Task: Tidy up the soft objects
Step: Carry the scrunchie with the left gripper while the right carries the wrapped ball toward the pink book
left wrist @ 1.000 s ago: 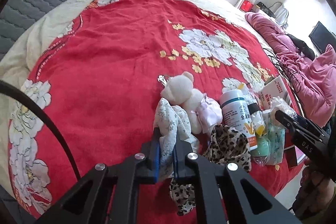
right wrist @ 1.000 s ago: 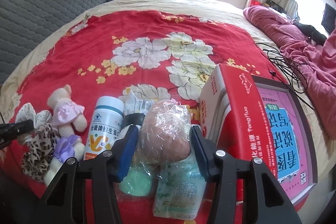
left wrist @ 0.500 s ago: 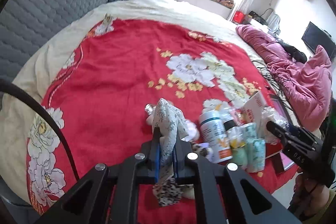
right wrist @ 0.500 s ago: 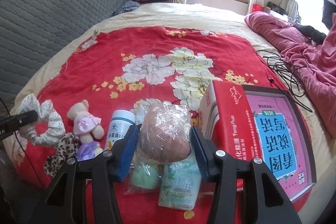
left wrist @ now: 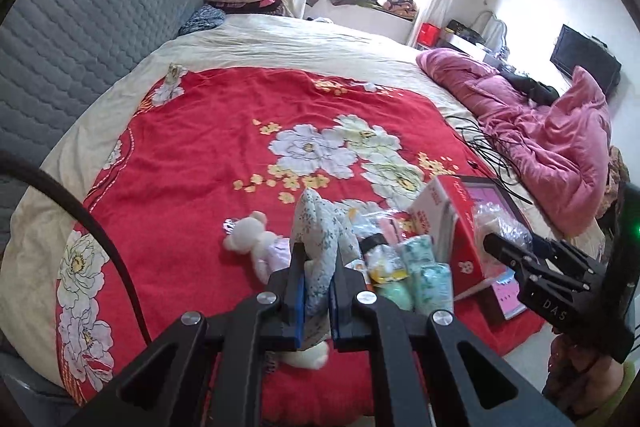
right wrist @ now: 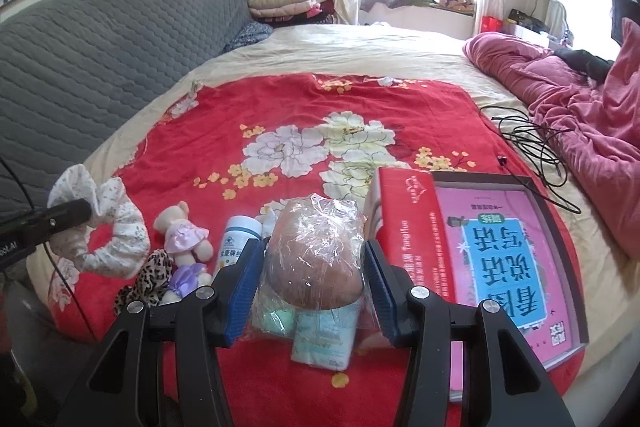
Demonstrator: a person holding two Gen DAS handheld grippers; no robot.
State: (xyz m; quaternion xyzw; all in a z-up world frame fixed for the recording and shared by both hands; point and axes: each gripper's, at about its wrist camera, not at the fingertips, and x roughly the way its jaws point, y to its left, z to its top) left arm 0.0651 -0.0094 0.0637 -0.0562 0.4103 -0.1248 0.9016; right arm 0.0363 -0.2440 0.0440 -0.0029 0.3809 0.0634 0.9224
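- Left tool (left wrist: pixel 318 291) pinches the white floral scrunchie (right wrist: pixel 102 227), lifted above the bed's (right wrist: pixel 280 99) near edge
- Right tool (right wrist: pixel 310 291) clamps a plastic-wrapped, seemingly brown soft object (right wrist: pixel 316 259) beside the red box (right wrist: pixel 408 227)

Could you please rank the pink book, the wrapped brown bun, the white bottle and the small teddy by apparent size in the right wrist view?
1. pink book
2. wrapped brown bun, enlarged by nearness
3. white bottle and small teddy: too alike to rank

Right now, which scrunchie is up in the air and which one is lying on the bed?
The white flowery scrunchie is lifted, pinched in the left gripper. The leopard-print scrunchie lies on the red blanket beside the teddies.
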